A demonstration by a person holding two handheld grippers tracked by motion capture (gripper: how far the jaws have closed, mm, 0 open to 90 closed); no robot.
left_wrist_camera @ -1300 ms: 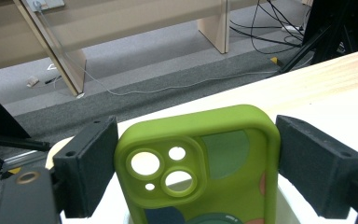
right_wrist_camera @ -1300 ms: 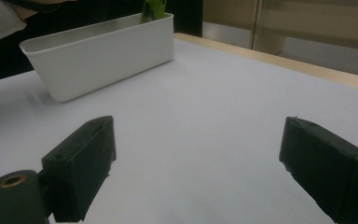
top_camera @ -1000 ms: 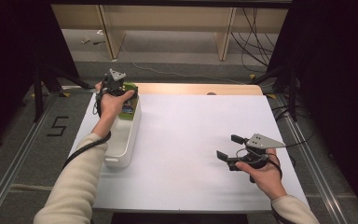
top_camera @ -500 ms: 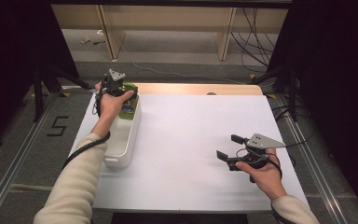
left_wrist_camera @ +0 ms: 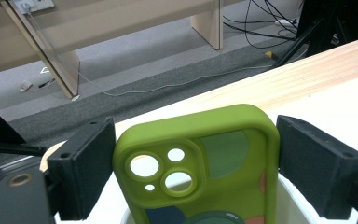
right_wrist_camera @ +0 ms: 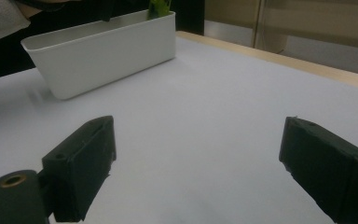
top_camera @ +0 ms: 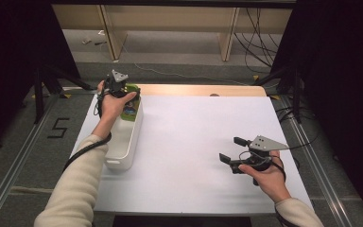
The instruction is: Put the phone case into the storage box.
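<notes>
- Nearest the person, at the right of the high view, the right tongs [top_camera: 230, 152] hover low over the white surface [top_camera: 194, 137], gripped by the right hand [top_camera: 267, 177]; the jaws stand wide apart with nothing between them, and in the right gripper view bare white surface lies between the two black pads.
- Farther off at the left, a long white bin [top_camera: 125, 137] rests on the surface, its long side running away from the person.
- At the bin's far end, the left tongs [left_wrist_camera: 193, 158] sit over the bin, held by the left hand [top_camera: 111, 104].
- A green phone case [left_wrist_camera: 200, 168] stands upright in that far end, its camera cut-outs facing the left gripper view and its lower part down inside the bin.
- The case sits between the left jaws, which have just been opening; narrow gaps appear on both sides, so the pads look clear of it.
- Beyond the bin, the surface's wooden edge [top_camera: 198, 90] runs across, with grey floor [top_camera: 170, 56] and cables behind.
</notes>
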